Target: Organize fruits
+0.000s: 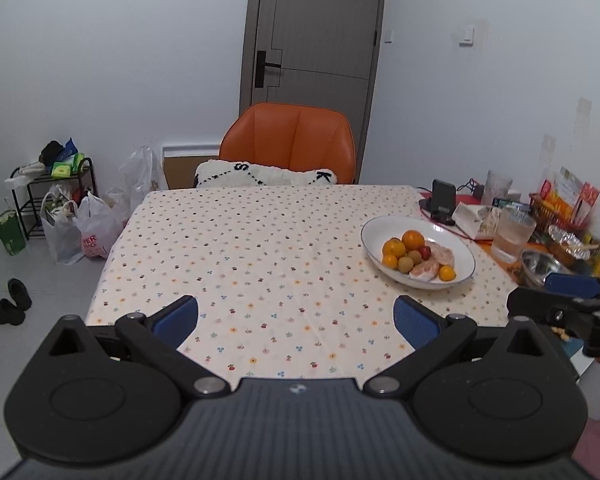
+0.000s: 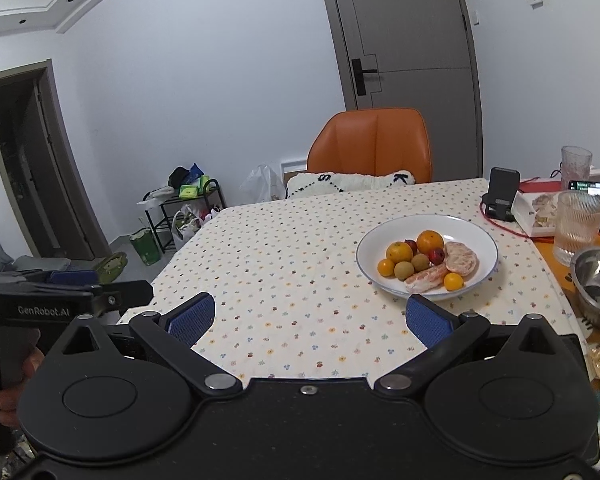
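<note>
Right wrist view: white plate on the dotted tablecloth is the landmark. All fruit visible sits on it: two bigger oranges, small yellow-orange ones, two greenish-brown round fruits, small red ones, plus two peeled citrus pieces. No fruit on the cloth outside the plate, as far as both views show.

Right gripper hangs near the table edge, on the near side of the plate and a bit to its left; blue pads spread wide, nothing btwn them. Its right pad is just short of the plate's near rim, no contact. Left gripper also wide apart & empty, further left of the plate, over bare cloth.

Scene fits two stages: fruit gathered on the plate already, or piled there waiting to be sorted out, so can't tell which.

If a pick comes from the plate, my judgement: take outer pieces first, e.g. the small one at the near rim, approach from above w/ pads either side, squeeze lightly. Round fruit rolls; peeled pieces look soft, prob. bruise easily. Avoid nudging the plate toward the ribbed glass and steel bowl on its right.
</note>
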Demonstrator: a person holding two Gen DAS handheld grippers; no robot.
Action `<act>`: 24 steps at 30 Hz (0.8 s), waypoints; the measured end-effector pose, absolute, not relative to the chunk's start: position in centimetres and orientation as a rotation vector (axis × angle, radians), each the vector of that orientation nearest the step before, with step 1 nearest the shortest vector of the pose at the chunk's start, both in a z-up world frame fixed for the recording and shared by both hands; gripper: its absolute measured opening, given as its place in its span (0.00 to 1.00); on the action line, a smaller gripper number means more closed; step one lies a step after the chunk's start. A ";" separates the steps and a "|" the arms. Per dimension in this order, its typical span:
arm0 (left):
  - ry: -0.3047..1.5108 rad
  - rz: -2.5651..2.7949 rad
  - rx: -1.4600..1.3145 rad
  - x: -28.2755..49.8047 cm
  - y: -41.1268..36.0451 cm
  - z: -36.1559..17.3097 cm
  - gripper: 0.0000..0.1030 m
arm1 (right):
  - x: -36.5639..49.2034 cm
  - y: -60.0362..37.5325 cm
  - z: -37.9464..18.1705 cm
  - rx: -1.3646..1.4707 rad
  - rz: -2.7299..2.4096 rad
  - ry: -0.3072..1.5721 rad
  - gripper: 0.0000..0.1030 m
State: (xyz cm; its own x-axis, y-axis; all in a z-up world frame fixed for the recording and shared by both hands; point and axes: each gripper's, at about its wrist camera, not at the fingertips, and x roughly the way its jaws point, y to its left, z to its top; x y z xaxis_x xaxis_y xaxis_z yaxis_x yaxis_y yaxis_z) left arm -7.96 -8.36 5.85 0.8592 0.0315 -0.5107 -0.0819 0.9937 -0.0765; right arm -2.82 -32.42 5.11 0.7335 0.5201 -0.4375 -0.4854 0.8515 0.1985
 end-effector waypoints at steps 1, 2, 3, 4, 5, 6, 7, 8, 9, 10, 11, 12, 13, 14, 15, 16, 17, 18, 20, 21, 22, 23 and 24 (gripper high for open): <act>0.539 0.059 -0.095 -8.0 -8.4 5.8 1.00 | -2.8 -32.4 5.1 0.073 0.553 0.506 1.00; 0.538 0.056 -0.096 -8.1 -8.4 5.8 1.00 | -2.9 -32.4 5.0 0.072 0.553 0.506 1.00; 0.535 0.056 -0.096 -8.1 -8.4 5.8 1.00 | -2.9 -32.4 5.0 0.071 0.553 0.507 1.00; 0.530 0.059 -0.096 -8.2 -8.4 5.9 1.00 | -2.9 -32.4 5.0 0.073 0.554 0.508 1.00; 0.527 0.061 -0.097 -8.2 -8.3 5.9 1.00 | -2.9 -32.4 5.0 0.074 0.554 0.509 1.00; 0.528 0.063 -0.099 -8.2 -8.3 5.9 1.00 | -2.9 -32.4 5.0 0.076 0.552 0.510 1.00; 0.530 0.064 -0.101 -8.2 -8.2 5.9 1.00 | -2.9 -32.4 5.1 0.077 0.551 0.510 1.00; 0.530 0.067 -0.104 -8.2 -8.1 5.9 1.00 | -2.9 -32.3 5.1 0.078 0.552 0.510 1.00; 0.529 0.069 -0.106 -8.2 -8.0 5.9 1.00 | -2.9 -32.3 5.1 0.077 0.554 0.508 1.00; 0.527 0.069 -0.108 -8.3 -7.9 6.0 1.00 | -3.0 -32.3 5.1 0.074 0.556 0.507 1.00; 0.525 0.069 -0.107 -8.3 -7.9 6.0 1.00 | -3.0 -32.3 5.1 0.072 0.558 0.509 1.00; 0.524 0.067 -0.105 -8.3 -7.8 6.1 1.00 | -3.0 -32.2 5.1 0.069 0.561 0.509 1.00; 0.524 0.066 -0.103 -8.3 -7.8 6.1 1.00 | -3.0 -32.2 5.0 0.067 0.563 0.510 1.00; 0.526 0.064 -0.101 -8.3 -7.8 6.0 1.00 | -3.0 -32.1 5.0 0.066 0.561 0.513 1.00; 0.527 0.063 -0.102 -8.2 -7.8 6.0 1.00 | -3.0 -32.1 5.0 0.068 0.560 0.516 1.00; 0.529 0.062 -0.104 -8.2 -7.7 6.1 1.00 | -3.0 -32.1 5.0 0.070 0.562 0.517 1.00; 0.532 0.061 -0.106 -8.2 -7.7 6.0 1.00 | -3.0 -32.1 5.0 0.070 0.565 0.518 1.00; 0.533 0.063 -0.107 -8.1 -7.7 6.0 1.00 | -3.0 -32.1 5.0 0.069 0.565 0.519 1.00; 0.536 0.064 -0.106 -8.1 -7.6 6.0 1.00 | -3.1 -32.1 5.0 0.069 0.565 0.517 1.00; 0.536 0.066 -0.107 -8.1 -7.6 6.0 1.00 | -3.1 -32.1 5.1 0.070 0.565 0.518 1.00; 0.535 0.067 -0.108 -8.1 -7.5 6.0 1.00 | -3.1 -32.1 5.1 0.071 0.564 0.518 1.00; 0.535 0.067 -0.110 -8.1 -7.5 6.0 1.00 | -3.1 -32.1 5.1 0.070 0.563 0.518 1.00; 0.535 0.068 -0.112 -8.2 -7.5 6.0 1.00 | -3.1 -32.0 5.1 0.071 0.563 0.518 1.00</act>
State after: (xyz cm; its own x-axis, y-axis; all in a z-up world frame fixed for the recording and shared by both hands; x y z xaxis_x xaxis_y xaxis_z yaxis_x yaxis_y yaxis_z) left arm -8.18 -7.47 6.04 0.8584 0.0355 -0.5117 -0.0938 0.9916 -0.0886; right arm -3.10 -32.03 5.05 0.7213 0.5265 -0.4500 -0.4916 0.8469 0.2029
